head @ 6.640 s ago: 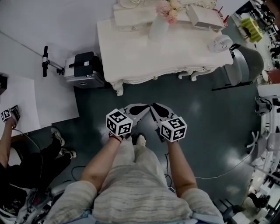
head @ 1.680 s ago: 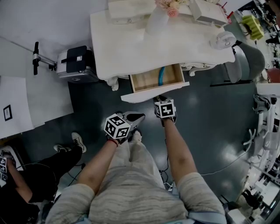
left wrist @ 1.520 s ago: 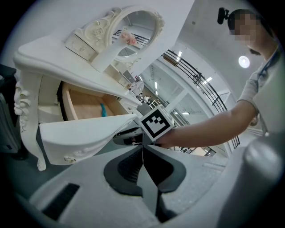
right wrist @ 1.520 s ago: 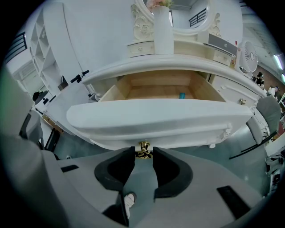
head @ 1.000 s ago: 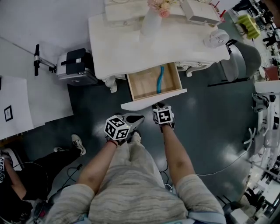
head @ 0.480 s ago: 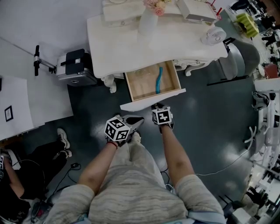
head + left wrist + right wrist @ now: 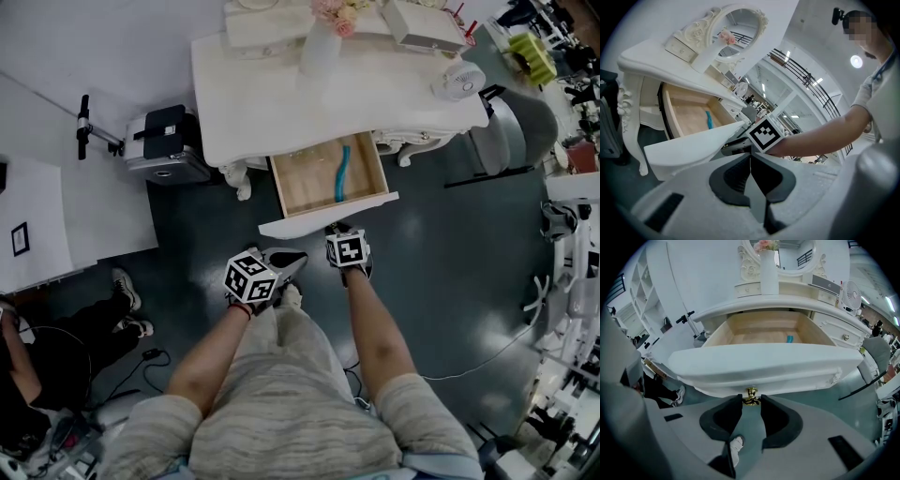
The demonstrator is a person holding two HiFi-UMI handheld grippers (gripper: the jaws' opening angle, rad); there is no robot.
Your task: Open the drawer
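Observation:
The white dressing table's drawer (image 7: 327, 176) stands pulled out, its wooden inside showing a blue object (image 7: 342, 172). My right gripper (image 7: 751, 400) is shut on the small brass knob (image 7: 751, 394) under the drawer's white front panel (image 7: 764, 365). In the head view the right gripper (image 7: 339, 231) sits just below that front panel (image 7: 328, 215). My left gripper (image 7: 289, 259) hangs a little lower and to the left, apart from the drawer, jaws shut with nothing between them (image 7: 750, 159).
A white dressing table (image 7: 281, 103) carries a vase of flowers (image 7: 322, 42), a small fan (image 7: 459, 80) and a box. A grey case (image 7: 169, 145) stands at its left, a chair (image 7: 520, 131) at its right. A seated person's legs (image 7: 66, 319) lie at the left.
The drawer has come out slightly further than a second ago. Both grippers have stayed almost still. The seated person's feet have shifted on the left.

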